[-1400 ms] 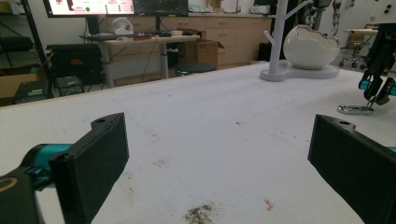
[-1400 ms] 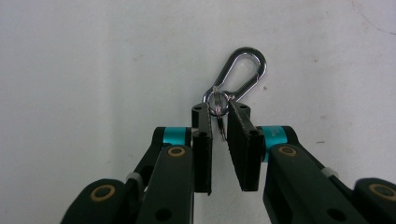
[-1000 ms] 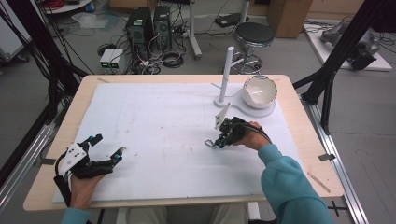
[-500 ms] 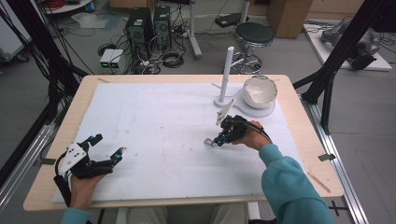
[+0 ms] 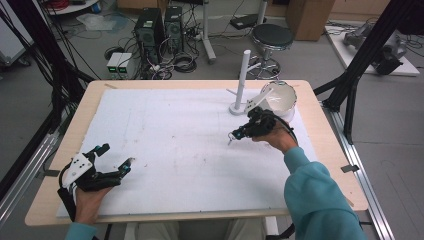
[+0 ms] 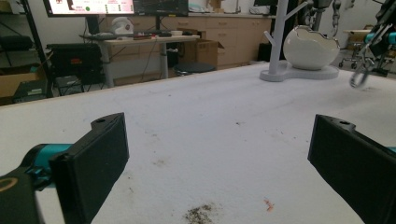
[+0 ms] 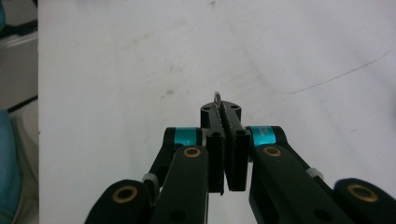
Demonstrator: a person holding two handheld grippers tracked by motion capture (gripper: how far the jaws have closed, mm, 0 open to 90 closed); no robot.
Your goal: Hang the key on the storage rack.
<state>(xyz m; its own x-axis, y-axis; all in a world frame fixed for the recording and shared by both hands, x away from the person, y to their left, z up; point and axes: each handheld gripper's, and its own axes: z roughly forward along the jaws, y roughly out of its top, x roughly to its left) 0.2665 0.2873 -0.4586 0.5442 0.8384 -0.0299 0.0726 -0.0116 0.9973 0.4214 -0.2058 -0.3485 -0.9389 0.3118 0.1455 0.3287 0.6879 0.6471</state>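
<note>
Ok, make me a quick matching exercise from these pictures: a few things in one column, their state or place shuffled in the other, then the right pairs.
Things:
1. left gripper
2. right gripper
3. white bowl
4. white stand

States or places:
A. upright post with side pegs
B. jaws wide apart, nothing between them
C. far right of the table, beside the stand
D. jaws closed on a small metal ring

Pairs: 1-B, 2-D, 3-C, 4-A

left gripper (image 5: 116,161): jaws wide apart | right gripper (image 5: 234,136): jaws closed, raised
</note>
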